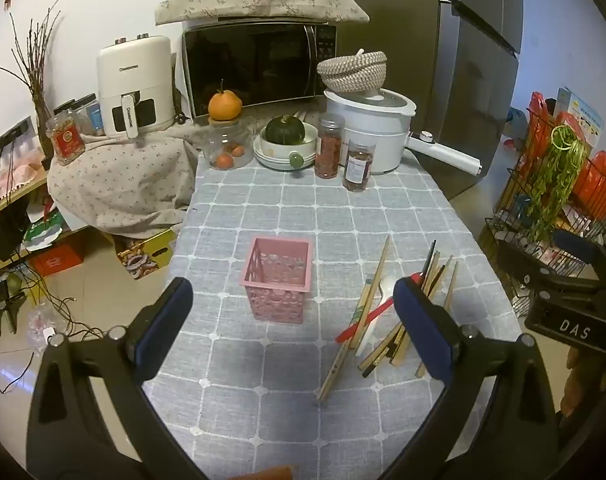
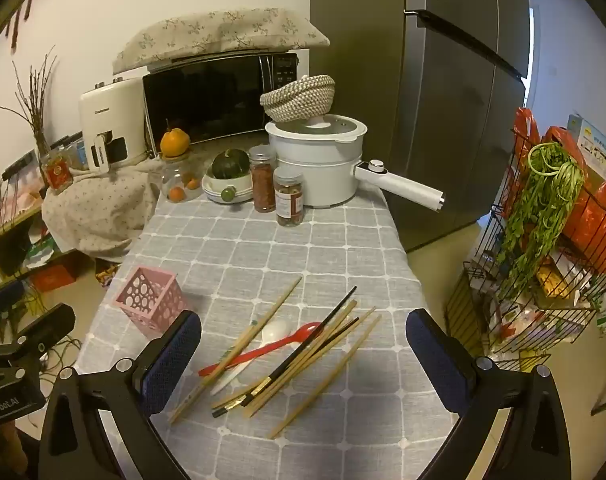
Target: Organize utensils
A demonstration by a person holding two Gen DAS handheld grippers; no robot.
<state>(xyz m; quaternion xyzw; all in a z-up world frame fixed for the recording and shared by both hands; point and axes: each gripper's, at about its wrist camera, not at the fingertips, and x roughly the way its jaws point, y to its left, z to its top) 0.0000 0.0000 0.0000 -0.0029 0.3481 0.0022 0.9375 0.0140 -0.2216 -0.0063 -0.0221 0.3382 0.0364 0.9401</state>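
Fingers [image 2: 437, 356] on both your grippers gape wide, empty, above the chopsticks [image 2: 303, 364] and pink basket [image 1: 278, 276] on the table [image 2: 263, 248].

Grey checked table [image 2: 287, 248] with pink basket [image 2: 151, 300], chopsticks [image 2: 303, 360], spoons [image 2: 277, 334], jars [image 2: 277, 194].

Pink basket [image 1: 279, 278], grey checked tablecloth [image 1: 335, 208]

Ahead of me: microwave [image 1: 259, 68] under a floral cloth [image 1: 259, 0], white pot [image 2: 319, 160] (basket [image 2: 299, 98] on its lid), two spice jars [image 2: 277, 190] beside it.
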